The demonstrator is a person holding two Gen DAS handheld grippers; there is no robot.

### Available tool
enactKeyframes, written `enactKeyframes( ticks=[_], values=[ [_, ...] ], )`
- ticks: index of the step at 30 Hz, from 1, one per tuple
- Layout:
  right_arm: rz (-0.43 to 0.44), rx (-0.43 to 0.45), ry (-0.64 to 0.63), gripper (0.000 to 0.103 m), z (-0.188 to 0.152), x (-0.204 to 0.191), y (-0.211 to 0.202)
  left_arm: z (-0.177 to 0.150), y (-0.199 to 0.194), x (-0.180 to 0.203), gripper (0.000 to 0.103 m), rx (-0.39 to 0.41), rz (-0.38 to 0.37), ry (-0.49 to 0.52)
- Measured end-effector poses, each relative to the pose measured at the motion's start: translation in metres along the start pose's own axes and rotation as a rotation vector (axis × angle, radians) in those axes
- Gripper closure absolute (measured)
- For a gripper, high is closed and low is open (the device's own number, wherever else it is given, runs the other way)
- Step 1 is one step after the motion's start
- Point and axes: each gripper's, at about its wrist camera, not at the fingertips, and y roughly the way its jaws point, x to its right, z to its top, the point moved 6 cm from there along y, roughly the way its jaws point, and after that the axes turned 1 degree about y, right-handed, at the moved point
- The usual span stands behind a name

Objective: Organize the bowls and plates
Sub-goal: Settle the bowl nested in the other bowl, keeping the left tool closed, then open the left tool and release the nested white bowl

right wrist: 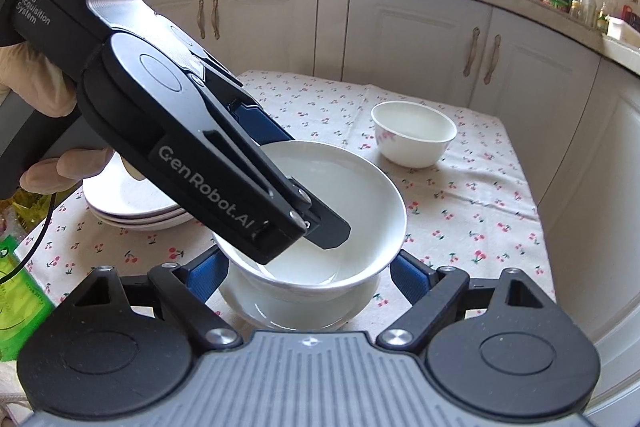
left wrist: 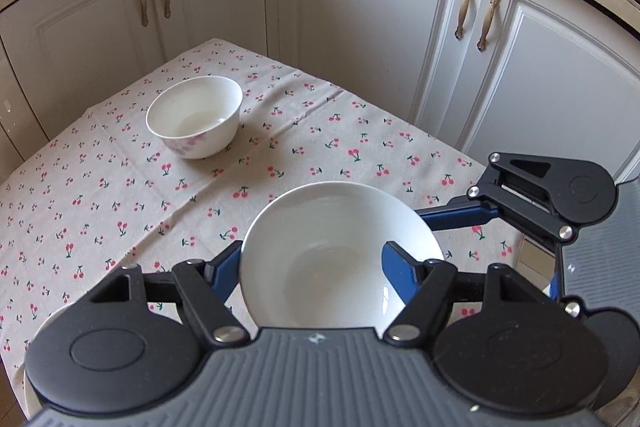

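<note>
With plates (right wrist: pixel 132 203) already stacked, the left tongs (right wrist: pixel 320 227) pinch a bowl (right wrist: pixel 344 195) over another bowl (right wrist: pixel 300 311) between the spread right tongs (right wrist: pixel 308 275); the floral bowl (right wrist: pixel 414 133) looks still unsorted on the tabletop (right wrist: pixel 480 195).

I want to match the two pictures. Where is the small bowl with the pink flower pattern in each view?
Left wrist view: the flowered bowl stands upper left of centre, on the cherry tablecloth.
Right wrist view: the same bowl stands right of centre, beyond the held bowl.
Shared landmark: the white cabinet doors behind the table.
</note>
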Motion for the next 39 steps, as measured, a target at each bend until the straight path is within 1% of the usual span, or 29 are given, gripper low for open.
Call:
enactKeyframes(
  ticks=[5,19,34,36,37,38,39],
  values=[
    [0.004,-0.017,-0.007,0.012,-0.003,-0.001,0.005,-0.004,0.003,0.0,0.03,-0.007,-0.004,-0.003],
    [0.021,-0.041,0.002,0.012,-0.008,0.001,0.011,-0.009,0.012,0.003,0.03,-0.031,0.003,0.028],
    [0.028,-0.049,0.004,0.012,-0.011,0.002,0.014,-0.014,0.019,0.0,0.03,-0.046,-0.016,0.014],
    [0.035,-0.056,0.011,0.01,-0.011,0.002,0.015,-0.015,0.018,0.0,0.029,-0.039,-0.022,0.019],
    [0.031,-0.051,0.01,0.003,-0.011,0.002,0.015,-0.015,0.017,0.0,0.029,-0.033,-0.021,0.025],
    [0.019,-0.039,0.001,0.0,-0.01,0.002,0.014,-0.015,0.016,0.0,0.029,-0.029,-0.017,0.027],
    [0.01,-0.024,-0.008,0.0,-0.009,0.002,0.012,-0.016,0.014,0.0,0.028,-0.027,-0.015,0.029]
  ],
)
